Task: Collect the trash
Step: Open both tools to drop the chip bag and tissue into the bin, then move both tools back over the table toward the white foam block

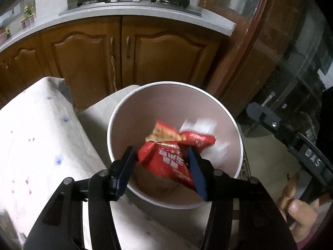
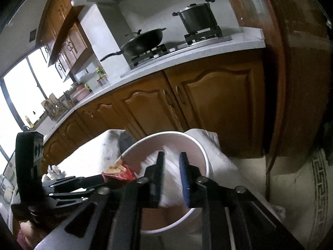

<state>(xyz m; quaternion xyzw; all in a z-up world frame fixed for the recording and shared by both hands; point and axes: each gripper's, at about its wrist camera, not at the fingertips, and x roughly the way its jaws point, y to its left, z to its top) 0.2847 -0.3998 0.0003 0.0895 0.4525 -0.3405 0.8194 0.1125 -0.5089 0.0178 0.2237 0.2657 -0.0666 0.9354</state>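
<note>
Red snack wrapper (image 1: 166,158), light and crinkly, hangs over the bin (image 1: 233,116) between your parted left fingers (image 1: 127,166); pinch its edge.

red wrappers (image 1: 166,158) (crumpled), inside white bin (image 1: 116,112)

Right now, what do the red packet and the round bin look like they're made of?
Red packet: likely glossy plastic film, since it is crinkled, printed and shiny. Round bin: probably smooth matte plastic, with a thin white rim and a plain pinkish inner wall; coated paperboard can't be ruled out.
</note>
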